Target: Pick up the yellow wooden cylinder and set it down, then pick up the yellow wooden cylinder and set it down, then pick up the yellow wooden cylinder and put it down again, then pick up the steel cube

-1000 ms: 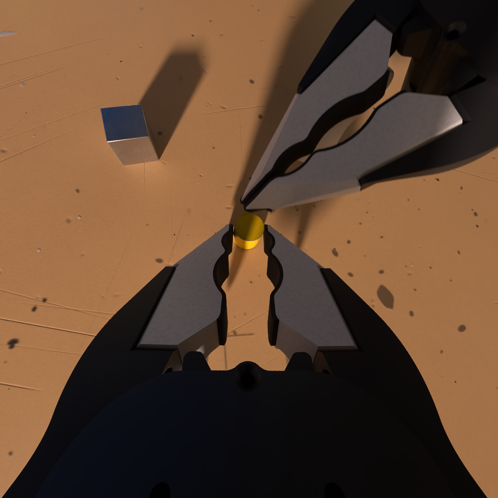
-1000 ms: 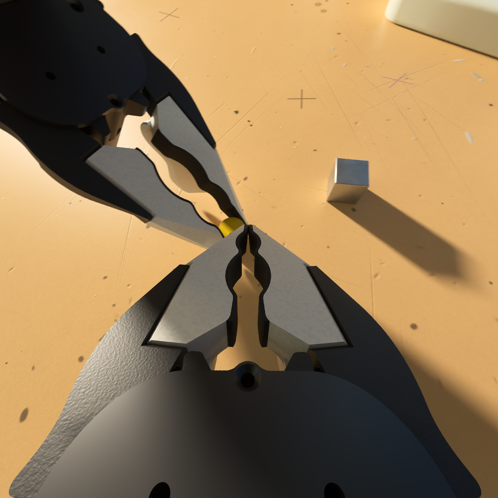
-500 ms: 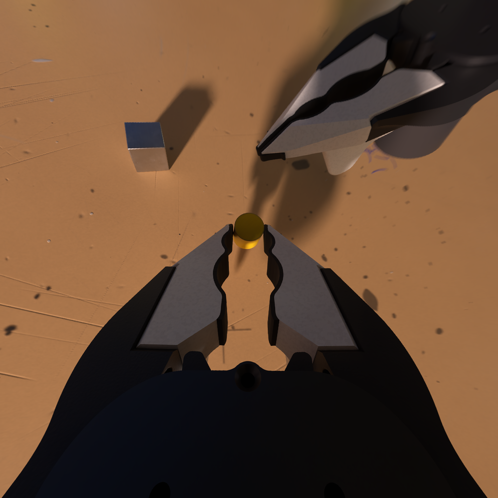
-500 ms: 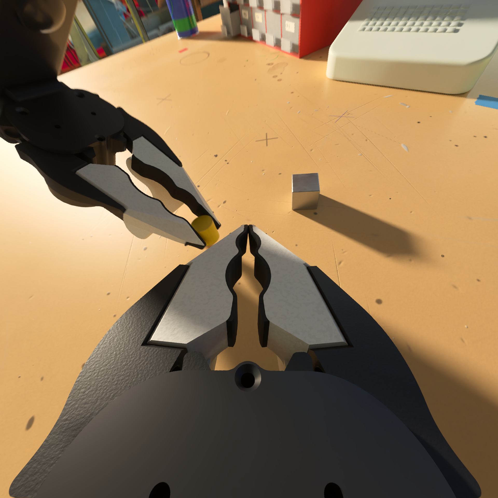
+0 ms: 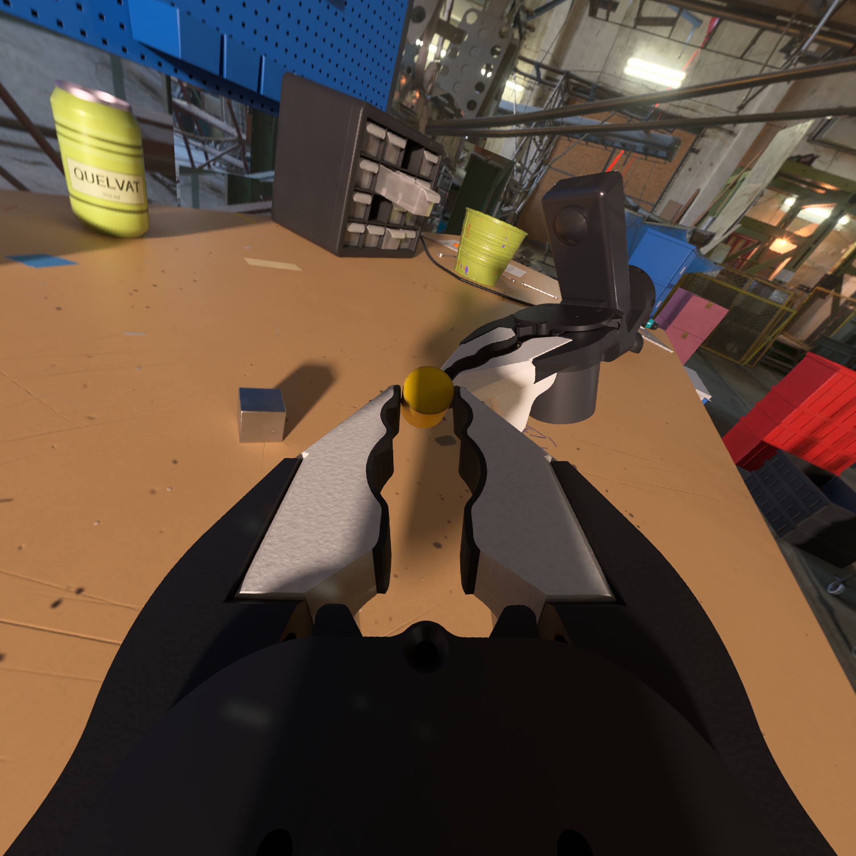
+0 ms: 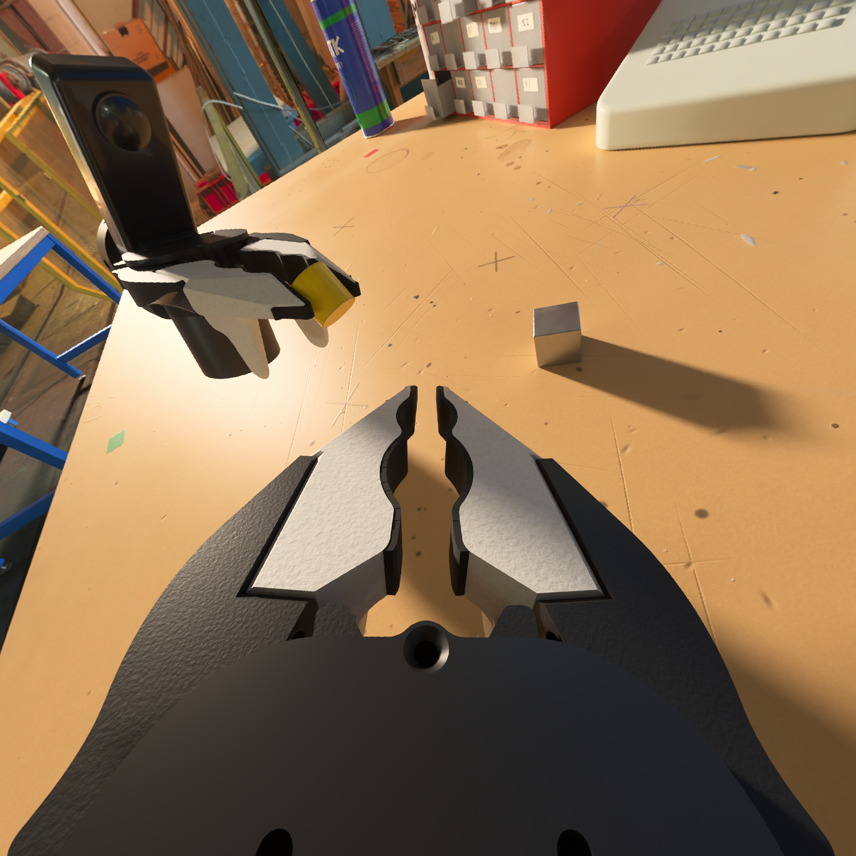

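Observation:
My left gripper (image 5: 426,393) is shut on the yellow wooden cylinder (image 5: 426,398) and holds it at its fingertips, well above the table. In the right wrist view the left gripper is up at the left, with the cylinder (image 6: 326,296) sticking out between its fingers. The steel cube (image 5: 261,414) stands on the table, to the left of the left gripper; it also shows in the right wrist view (image 6: 557,333), ahead and to the right. My right gripper (image 6: 426,389) is empty, above the table, its jaws a narrow gap apart. It faces the left gripper (image 5: 451,366).
A yellow-green can (image 5: 104,162), a dark drawer cabinet (image 5: 356,171) and a green cup (image 5: 486,245) stand far off. A beige keyboard (image 6: 741,78), a red drawer cabinet (image 6: 491,60) and a blue spray can (image 6: 356,69) line the other end. Red crates (image 5: 810,417) lie beyond the table edge.
My left gripper has lifted the cylinder off the table and tilted up towards level. My right gripper has drawn back and up, and its shut jaws have parted a little.

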Motion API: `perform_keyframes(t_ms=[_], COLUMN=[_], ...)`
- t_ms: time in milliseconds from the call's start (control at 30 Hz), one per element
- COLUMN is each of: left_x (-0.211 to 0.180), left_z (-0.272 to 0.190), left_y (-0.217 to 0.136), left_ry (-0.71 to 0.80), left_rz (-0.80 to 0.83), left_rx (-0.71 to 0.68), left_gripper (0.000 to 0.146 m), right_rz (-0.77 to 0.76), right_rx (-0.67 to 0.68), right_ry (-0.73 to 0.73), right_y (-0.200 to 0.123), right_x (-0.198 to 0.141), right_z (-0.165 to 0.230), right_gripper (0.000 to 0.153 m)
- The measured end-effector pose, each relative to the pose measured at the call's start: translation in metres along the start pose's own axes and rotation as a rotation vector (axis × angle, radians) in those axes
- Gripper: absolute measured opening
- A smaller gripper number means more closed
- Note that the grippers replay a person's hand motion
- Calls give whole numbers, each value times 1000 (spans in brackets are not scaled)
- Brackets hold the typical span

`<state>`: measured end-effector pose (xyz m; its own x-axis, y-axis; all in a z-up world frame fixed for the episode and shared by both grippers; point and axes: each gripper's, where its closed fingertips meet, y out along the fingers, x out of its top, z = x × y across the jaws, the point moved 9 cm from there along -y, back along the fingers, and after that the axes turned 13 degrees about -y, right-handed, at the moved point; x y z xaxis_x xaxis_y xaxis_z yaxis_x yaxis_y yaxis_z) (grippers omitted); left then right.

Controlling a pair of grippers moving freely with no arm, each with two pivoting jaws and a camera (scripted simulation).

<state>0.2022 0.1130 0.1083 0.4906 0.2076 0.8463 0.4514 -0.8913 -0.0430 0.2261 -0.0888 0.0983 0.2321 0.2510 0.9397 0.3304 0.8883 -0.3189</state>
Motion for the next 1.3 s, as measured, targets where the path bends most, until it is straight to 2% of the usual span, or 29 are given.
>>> perform_keyframes(t_ms=[233, 700, 1300], left_x=[-1, 7, 6], left_z=[-6, -3, -2], left_y=[1, -5, -3], left_ry=[14, -246, -253], left_rz=[-38, -173, -155], left_rx=[-63, -296, -289], left_gripper=[22, 22, 22], right_rz=[-18, -18, -14], right_rx=[17, 23, 27], right_ry=[25, 47, 49], right_y=[-2, -1, -1], right_x=[0, -1, -1], right_z=[-1, -3, -3], right_gripper=[9, 9, 8])
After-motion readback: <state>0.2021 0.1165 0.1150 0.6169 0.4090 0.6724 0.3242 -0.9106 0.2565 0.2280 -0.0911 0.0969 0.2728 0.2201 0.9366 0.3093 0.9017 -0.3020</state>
